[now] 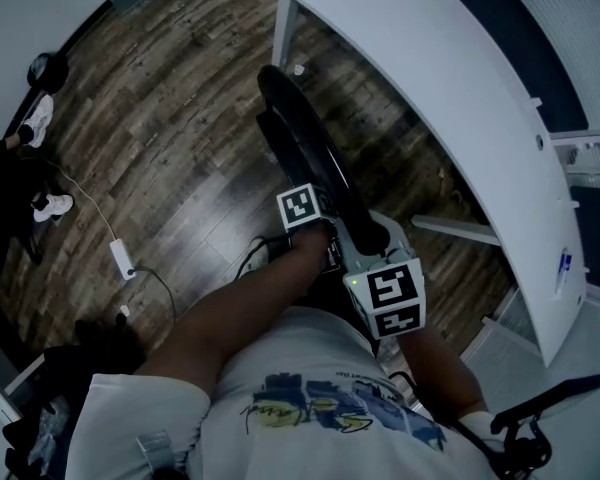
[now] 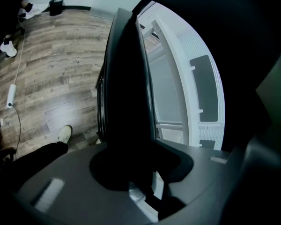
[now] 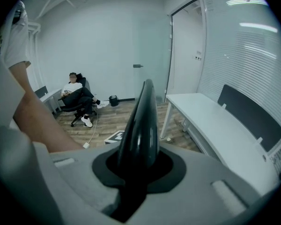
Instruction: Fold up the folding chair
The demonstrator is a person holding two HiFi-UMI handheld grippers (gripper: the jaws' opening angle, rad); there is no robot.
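The black folding chair (image 1: 310,148) stands folded flat and upright in front of me, its thin edge toward me, over the wooden floor. My left gripper (image 1: 318,230), under its marker cube, is shut on the chair's top part. My right gripper (image 1: 372,250) grips the same part just right of it. In the left gripper view the dark chair (image 2: 126,88) fills the gap between the jaws of the left gripper (image 2: 131,172). In the right gripper view the glossy chair edge (image 3: 143,125) rises from between the shut jaws of the right gripper (image 3: 136,172).
A long white curved desk (image 1: 450,98) runs close along the chair's right side. A white power strip (image 1: 120,258) with its cable lies on the floor at the left. A person sits in an office chair (image 3: 75,95) by the far wall.
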